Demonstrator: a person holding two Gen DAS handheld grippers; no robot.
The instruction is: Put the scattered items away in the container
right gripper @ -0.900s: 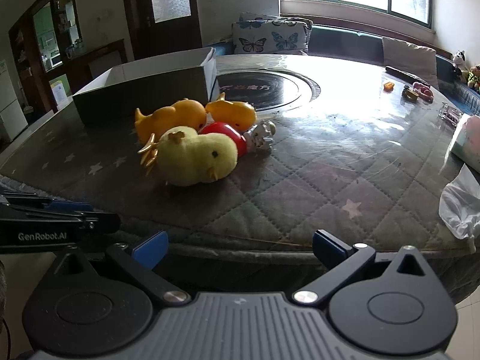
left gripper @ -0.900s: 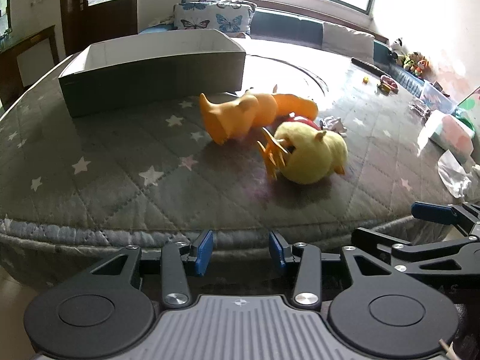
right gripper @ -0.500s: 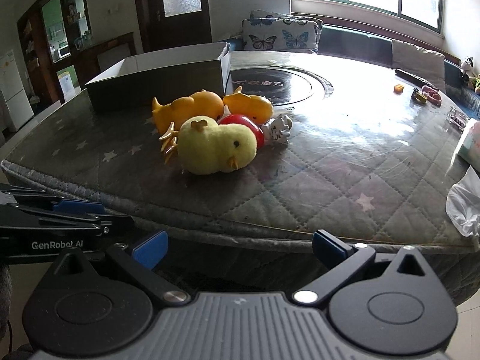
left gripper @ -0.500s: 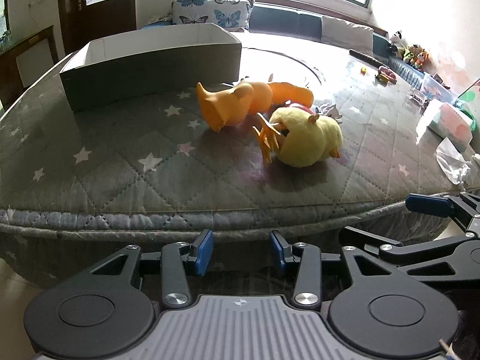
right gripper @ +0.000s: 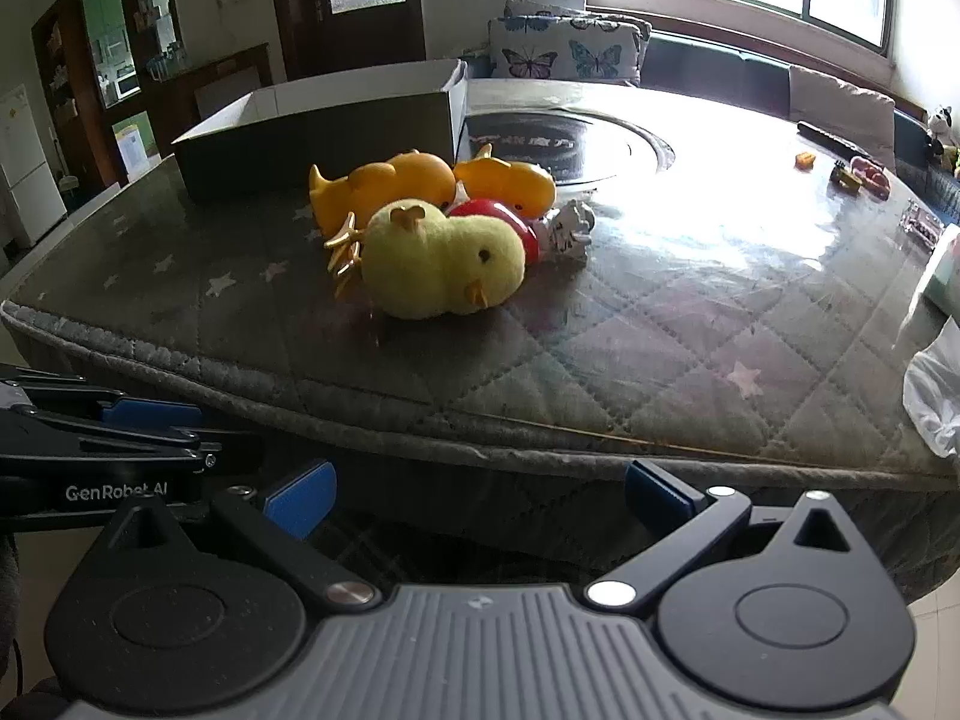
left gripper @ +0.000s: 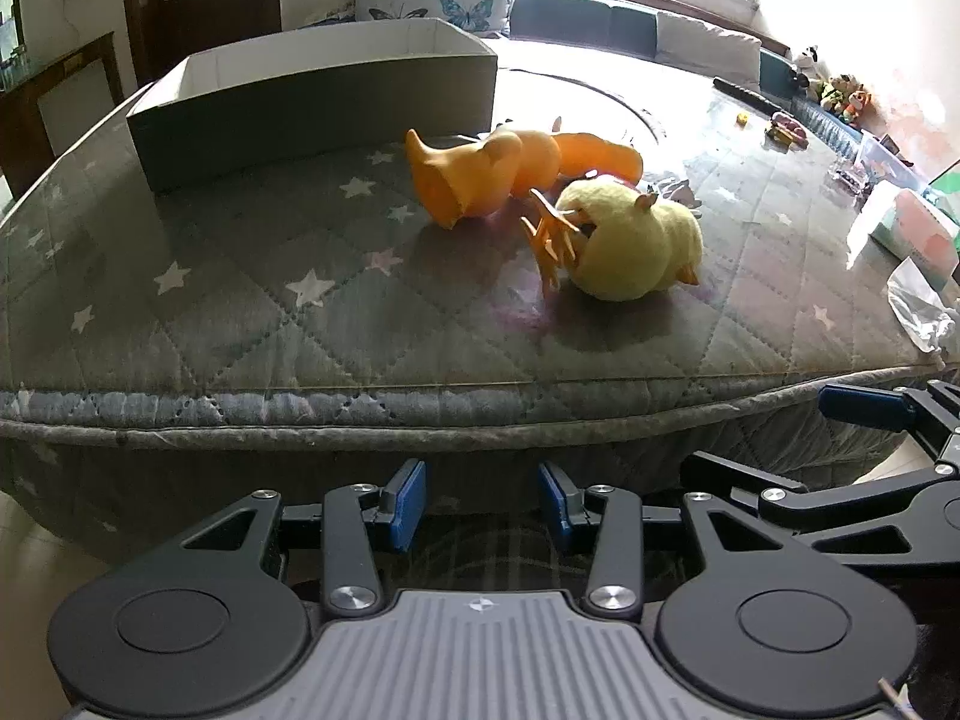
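A yellow plush chick (left gripper: pixel 633 252) (right gripper: pixel 441 264) lies on the quilted table cover beside two orange rubber ducks (left gripper: pixel 474 177) (right gripper: pixel 384 183), a red toy (right gripper: pixel 501 225) and a small silver-white figure (right gripper: pixel 567 231). The open cardboard box (left gripper: pixel 312 93) (right gripper: pixel 324 126) stands behind them. My left gripper (left gripper: pixel 480 504) is open and empty, below the table's front edge. My right gripper (right gripper: pixel 474 489) is open wide and empty, also below the edge, and shows at the right of the left wrist view (left gripper: pixel 870 420).
A round glass turntable (right gripper: pixel 570 141) sits mid-table. A white plastic bag (right gripper: pixel 936 396) and a tissue box (left gripper: pixel 912 228) lie at the right edge. Small toys (right gripper: pixel 858 174) sit far right. Sofa cushions stand behind the table.
Both grippers have risen a little, so the table top shows from higher up. The toys and box have not moved. Both grippers stay open.
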